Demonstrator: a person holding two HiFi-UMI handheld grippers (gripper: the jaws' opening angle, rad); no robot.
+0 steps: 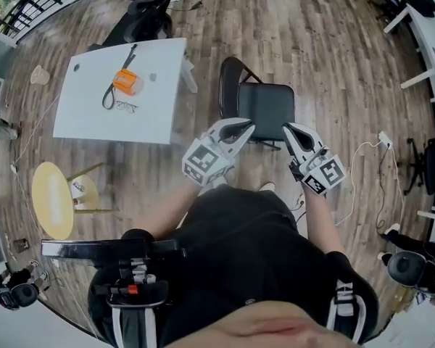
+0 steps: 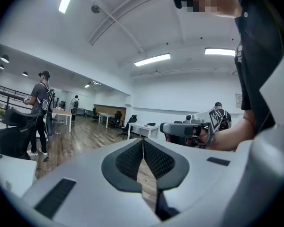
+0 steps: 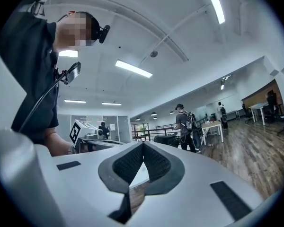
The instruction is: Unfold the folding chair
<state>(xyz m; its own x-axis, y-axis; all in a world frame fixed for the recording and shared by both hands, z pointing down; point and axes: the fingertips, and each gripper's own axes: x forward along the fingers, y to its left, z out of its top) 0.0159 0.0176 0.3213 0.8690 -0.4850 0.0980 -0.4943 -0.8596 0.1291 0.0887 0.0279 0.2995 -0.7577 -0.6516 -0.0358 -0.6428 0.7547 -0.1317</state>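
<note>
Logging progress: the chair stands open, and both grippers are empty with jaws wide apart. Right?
No: the left gripper and right gripper are shut, jaws together, as the two gripper views show. Both are empty, and the chair stands open.

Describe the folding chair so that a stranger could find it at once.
Start at the white table on the wood floor. Just to its right stands the folding chair, open. It has a thin frame, unlike the bulky office chair beyond.
</note>
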